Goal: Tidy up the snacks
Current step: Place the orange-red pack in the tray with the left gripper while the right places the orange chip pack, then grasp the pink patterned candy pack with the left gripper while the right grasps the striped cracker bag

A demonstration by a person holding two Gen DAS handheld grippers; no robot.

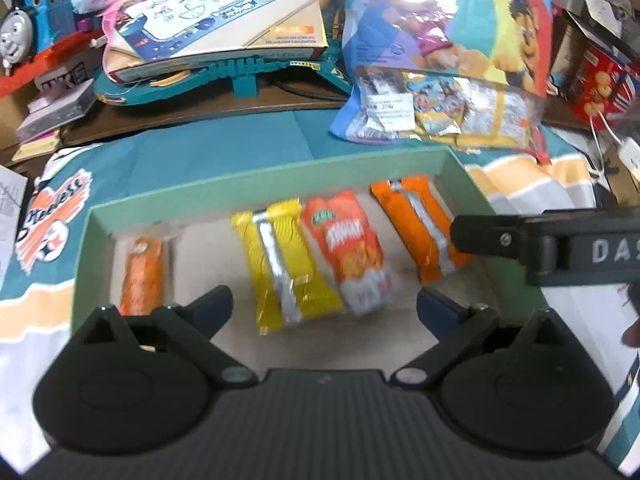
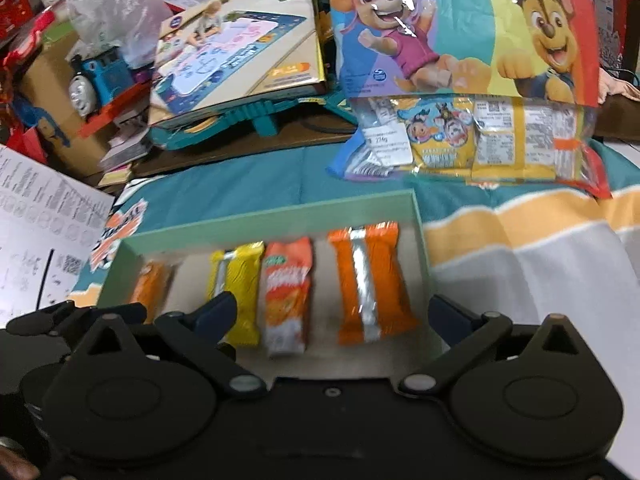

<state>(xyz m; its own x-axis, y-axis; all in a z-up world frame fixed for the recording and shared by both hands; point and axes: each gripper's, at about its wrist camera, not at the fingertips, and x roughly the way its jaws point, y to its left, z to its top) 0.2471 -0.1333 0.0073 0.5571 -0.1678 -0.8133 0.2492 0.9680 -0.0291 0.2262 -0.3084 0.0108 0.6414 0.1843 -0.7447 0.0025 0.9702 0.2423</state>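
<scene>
A pale green box [image 1: 256, 180] [image 2: 264, 216] lies on a teal and orange cloth. Inside it lie four snack packs in a row: a small orange pack [image 1: 142, 276] [image 2: 150, 286] at the left, a yellow pack [image 1: 286, 264] [image 2: 236, 284], an orange-and-white cracker pack [image 1: 348, 252] [image 2: 286, 296], and an orange pack [image 1: 420, 228] [image 2: 370, 284] at the right. My left gripper [image 1: 324, 308] is open and empty above the box's near side. My right gripper [image 2: 332, 312] is open and empty, also over the box; it shows at the right of the left wrist view [image 1: 560, 240].
A large cartoon-dog snack bag [image 1: 448, 60] [image 2: 468, 68] leans behind the box. A drawing-mat box [image 1: 216, 12] [image 2: 240, 52] sits on a teal toy. A blue toy train [image 1: 28, 28] [image 2: 100, 76] and a printed sheet [image 2: 44, 216] are at the left. A red box [image 1: 600, 84] stands at the right.
</scene>
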